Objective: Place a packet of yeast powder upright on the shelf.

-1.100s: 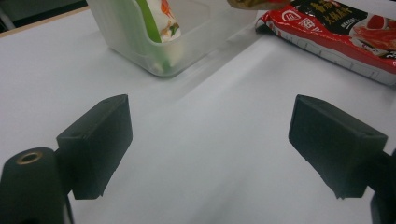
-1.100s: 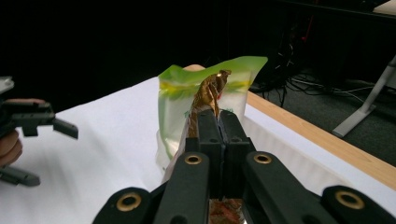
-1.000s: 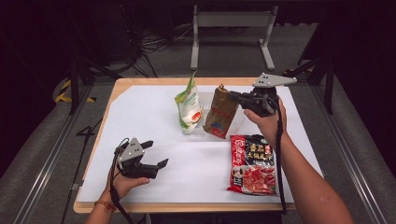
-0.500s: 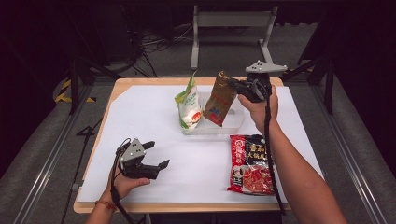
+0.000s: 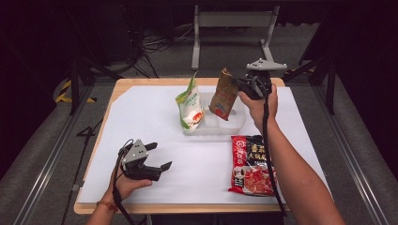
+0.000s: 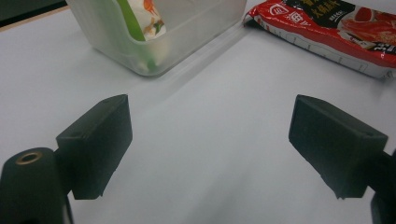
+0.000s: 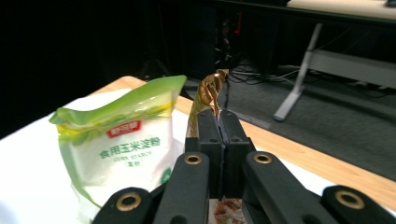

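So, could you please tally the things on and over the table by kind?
Snack and food packets: 3 (green-and-white packet, brown packet, red packet)
Clear plastic containers: 1 (container)
Handheld grippers: 2 (left gripper, right gripper)
Total: 6

The right hand-held gripper (image 5: 240, 87) pinches a brown pouch (image 5: 223, 95) above the clear tub (image 5: 234, 124). A green-and-white bag (image 5: 189, 104) stands just beyond the pouch. The left hand-held gripper (image 5: 158, 156) rests open on the counter (image 5: 141, 105).

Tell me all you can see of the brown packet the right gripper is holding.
The brown packet is a flat, glossy, crinkled pouch, golden-brown with some red print near its bottom, its top edge twisted. The right gripper is shut on its upper edge; in the right gripper view the jaws pinch the gold film. It hangs tilted, its lower end over the clear plastic tray; contact cannot be told. The green and white bag stands beside it, apart.
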Motion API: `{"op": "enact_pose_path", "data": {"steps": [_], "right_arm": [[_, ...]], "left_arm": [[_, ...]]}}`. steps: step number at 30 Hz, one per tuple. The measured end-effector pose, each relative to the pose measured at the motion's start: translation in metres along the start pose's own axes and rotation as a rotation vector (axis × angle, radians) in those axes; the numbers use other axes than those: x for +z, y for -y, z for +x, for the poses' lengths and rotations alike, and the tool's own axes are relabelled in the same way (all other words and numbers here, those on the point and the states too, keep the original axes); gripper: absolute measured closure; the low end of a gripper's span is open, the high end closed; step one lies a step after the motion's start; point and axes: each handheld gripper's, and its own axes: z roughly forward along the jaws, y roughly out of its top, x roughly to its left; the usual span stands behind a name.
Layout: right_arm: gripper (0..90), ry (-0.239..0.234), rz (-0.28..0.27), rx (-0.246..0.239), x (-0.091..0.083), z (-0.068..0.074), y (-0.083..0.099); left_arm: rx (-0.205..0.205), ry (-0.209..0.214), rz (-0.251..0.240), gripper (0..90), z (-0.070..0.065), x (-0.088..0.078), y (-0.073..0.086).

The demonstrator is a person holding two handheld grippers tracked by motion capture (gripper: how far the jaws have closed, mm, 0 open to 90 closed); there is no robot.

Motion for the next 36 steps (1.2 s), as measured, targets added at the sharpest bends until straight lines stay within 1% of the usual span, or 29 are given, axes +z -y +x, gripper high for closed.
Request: {"op": "enact_pose_path", "data": {"steps": [3, 4, 7, 8, 10, 13, 16, 18, 19, 24, 25, 29, 32, 33, 36], "right_arm": [[89.6, -0.01, -0.001, -0.001, 0.002, 0.003, -0.002], [89.6, -0.003, -0.001, -0.008, 0.002, 0.005, -0.004], [89.6, -0.004, 0.001, -0.012, 0.001, 0.007, -0.011], [89.6, 0.005, 0.008, -0.014, 0.002, 0.009, -0.014], [89.5, 0.005, 0.025, -0.019, 0.006, 0.013, -0.017], [89.5, 0.012, 0.049, -0.023, 0.015, 0.02, -0.017], [89.4, 0.027, 0.066, -0.008, 0.023, 0.024, -0.015], [89.4, 0.054, 0.059, -0.013, 0.025, 0.026, -0.013], [89.4, 0.063, 0.055, -0.014, 0.024, 0.025, -0.012], [89.4, 0.101, 0.04, 0.032, 0.019, 0.014, -0.005], [89.4, 0.112, 0.036, 0.045, 0.017, 0.01, -0.002], [89.4, 0.12, 0.034, 0.053, 0.014, 0.007, 0.004], [89.4, 0.146, 0.023, 0.044, 0.01, 0.008, 0.008], [89.4, 0.156, 0.026, 0.042, 0.008, 0.008, 0.009], [89.3, 0.161, 0.032, 0.043, 0.006, 0.007, 0.015]], "left_arm": [[-0.002, 0.002, 0.004, 14.3, 0.0, 0.001, 0.001], [-0.001, 0.003, 0.006, 14.3, 0.0, 0.002, 0.001], [0.003, 0.005, 0.007, 14.3, 0.001, 0.002, 0.001], [0.006, 0.006, 0.009, 14.2, 0.001, 0.002, 0.001], [0.004, 0.008, 0.004, 14.3, 0.0, 0.001, 0.001], [0.007, 0.009, 0.004, 14.3, 0.0, 0.001, 0.0], [0.007, 0.009, 0.005, 14.2, 0.0, 0.001, 0.001], [0.009, 0.009, 0.001, 14.3, 0.0, 0.0, 0.001], [0.01, 0.011, 0.002, 14.3, 0.0, 0.0, 0.001], [0.005, 0.01, 0.004, 14.3, 0.0, 0.0, 0.002], [0.005, 0.011, 0.004, 14.3, 0.001, 0.0, 0.001], [0.01, 0.011, 0.005, 14.3, 0.0, 0.001, 0.0], [0.005, 0.012, 0.008, 14.3, -0.001, 0.002, 0.0], [0.007, 0.013, 0.009, 14.3, -0.001, 0.002, 0.0], [0.009, 0.012, 0.012, 14.3, -0.001, 0.003, 0.0]]}}
